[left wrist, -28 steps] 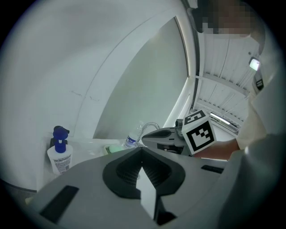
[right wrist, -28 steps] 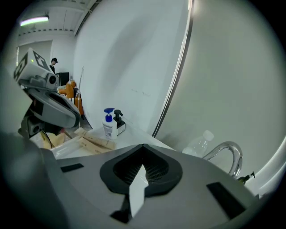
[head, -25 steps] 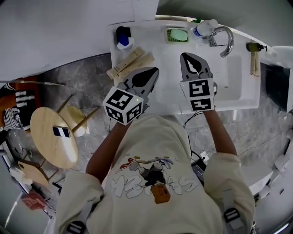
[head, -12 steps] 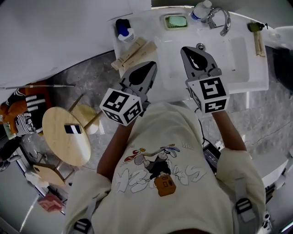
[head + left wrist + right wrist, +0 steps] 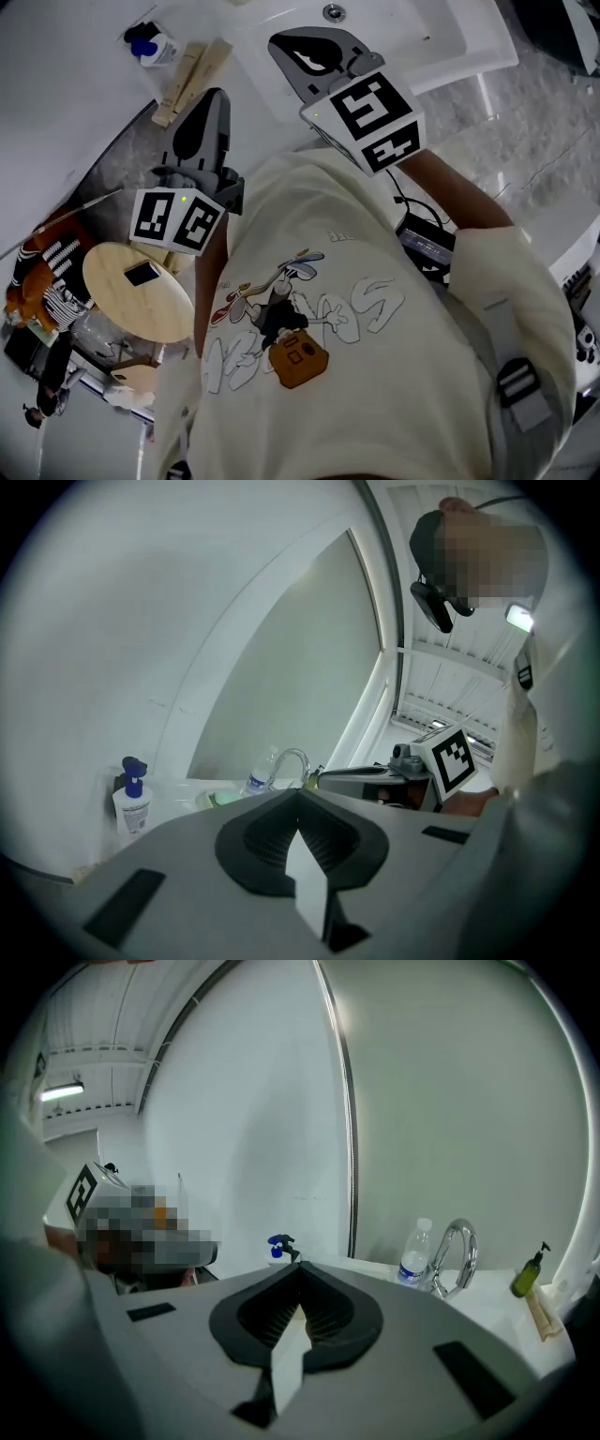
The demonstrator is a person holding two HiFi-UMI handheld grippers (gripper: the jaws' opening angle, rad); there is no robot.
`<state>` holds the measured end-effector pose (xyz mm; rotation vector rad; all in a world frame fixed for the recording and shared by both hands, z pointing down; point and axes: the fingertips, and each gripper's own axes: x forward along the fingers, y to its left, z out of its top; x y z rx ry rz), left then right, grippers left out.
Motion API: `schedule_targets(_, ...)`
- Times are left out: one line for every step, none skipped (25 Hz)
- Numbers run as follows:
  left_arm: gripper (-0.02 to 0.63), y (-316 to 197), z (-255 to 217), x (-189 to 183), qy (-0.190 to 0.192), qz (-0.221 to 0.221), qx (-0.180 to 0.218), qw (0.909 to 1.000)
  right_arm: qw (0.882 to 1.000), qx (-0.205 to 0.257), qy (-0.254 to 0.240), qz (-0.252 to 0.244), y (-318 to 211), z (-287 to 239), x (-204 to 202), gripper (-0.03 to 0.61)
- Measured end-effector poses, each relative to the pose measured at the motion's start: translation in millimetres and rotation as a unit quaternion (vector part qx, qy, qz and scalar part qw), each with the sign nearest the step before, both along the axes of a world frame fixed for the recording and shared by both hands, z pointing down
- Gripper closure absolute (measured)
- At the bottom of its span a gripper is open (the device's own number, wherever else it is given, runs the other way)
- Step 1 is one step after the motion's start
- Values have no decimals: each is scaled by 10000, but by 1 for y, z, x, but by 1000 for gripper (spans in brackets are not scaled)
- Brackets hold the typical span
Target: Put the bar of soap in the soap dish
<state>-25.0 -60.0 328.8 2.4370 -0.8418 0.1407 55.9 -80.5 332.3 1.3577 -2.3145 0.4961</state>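
Since a pale green patch that I take for the bar of soap already seems to lie in the soap dish at the counter's back edge, near the water bottle and faucet, little appears left to spoil. A careless swing over the counter could still clip the pump bottle toward the back left corner or jog the dish. The patch is too small to tell whether the bar sits fully inside. The left gripper is clenched on nothing, and the right gripper is likewise pressed together and empty. Both are held close to the person's chest by the counter's front edge, well apart from the dish. Each tips slightly downward toward the back wall, the right one over the sink.
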Motion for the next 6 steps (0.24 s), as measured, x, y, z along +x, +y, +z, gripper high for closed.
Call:
schedule_targets(604, 1, 2, 1, 0, 14, -20, 10000, 10000, -24, -24, 12, 1, 1, 0, 571)
schedule_targets(604, 2, 3, 1, -2, 19, -33, 10000, 10000, -45, -46, 17, 3, 2, 0, 571)
schedule_targets(604, 3, 3, 1, -9, 19, -37, 10000, 10000, -58, -63, 17, 4, 3, 0, 571)
schedule_targets(604, 3, 3, 1, -17, 16, -34, 10000, 9999, -66, -77, 16, 6, 3, -1, 571)
schedule_targets(604, 5, 2, 1, -27, 12, -29, 10000, 9999, -74, -93, 17, 8, 4, -1, 571)
schedule_targets(604, 6, 2, 1, -36, 8, -23, 10000, 9999, -81, -109, 18, 10, 4, -2, 571)
